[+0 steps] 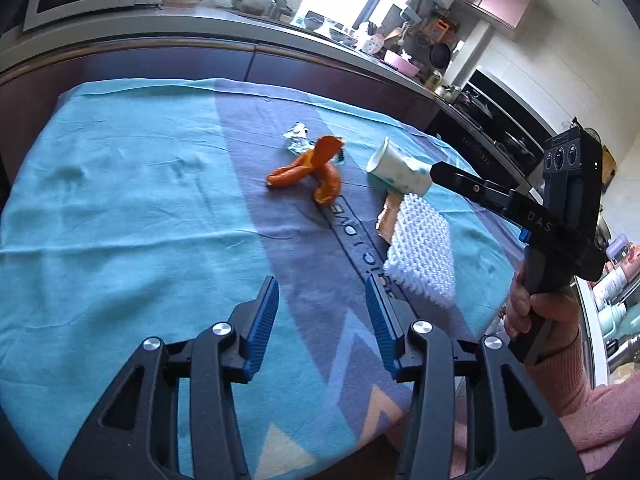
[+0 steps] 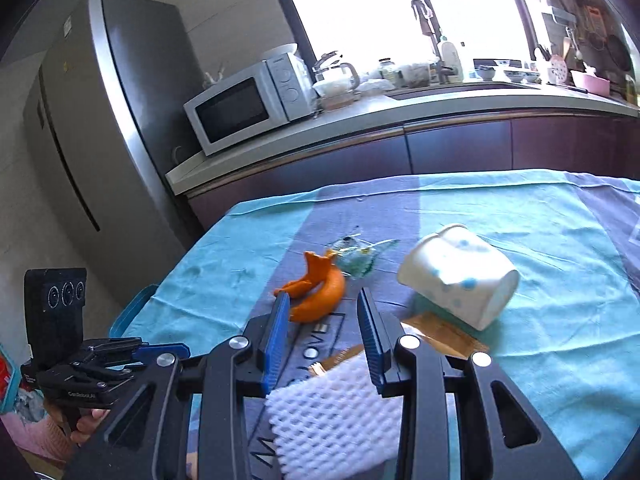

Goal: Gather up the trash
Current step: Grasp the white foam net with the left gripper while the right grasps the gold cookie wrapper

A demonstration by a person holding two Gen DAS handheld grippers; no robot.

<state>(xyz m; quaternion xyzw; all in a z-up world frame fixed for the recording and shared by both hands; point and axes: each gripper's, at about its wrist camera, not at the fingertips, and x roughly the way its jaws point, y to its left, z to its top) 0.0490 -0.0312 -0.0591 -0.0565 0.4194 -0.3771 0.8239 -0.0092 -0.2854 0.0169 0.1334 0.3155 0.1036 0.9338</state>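
Trash lies clustered on the counter (image 1: 100,200), which is covered by a turquoise and grey cloth. No bin is identifiable in either view.

Items, left wrist view:
- curled orange fruit peel (image 1: 310,170), centre of frame
- crumpled clear-and-green plastic wrapper (image 1: 296,138), just behind the peel, touching or nearly so
- white paper cup with blue dots (image 1: 398,172), on its side, right of the peel
- flat brown paper scrap (image 1: 388,216), partly under the cup and the foam
- white foam mesh fruit sleeve (image 1: 420,250), lower right of centre, nearest the right hand

Left gripper (image 1: 324,304): blue-padded fingers apart, nothing between them, low in frame, well short of the peel.

Right gripper (image 2: 324,320): fingers apart, empty, hovering over the foam sleeve at the bottom of its own view, tips pointed toward the peel (image 2: 318,294). The cup (image 2: 460,276) sits to the right of the fingers.

Judgement: nothing collected yet, and the foam sleeve or the peel looks like the first pick.

Risks:
- The foam is soft and springy. A shallow pinch may slip off, or drag the brown scrap along with it.
- The cup lies on its side, so a brush from a finger could roll it toward the counter edge.
- Fingers closing low may catch the cloth and tug everything.
- The peel is curled and may flip out of a narrow grasp.
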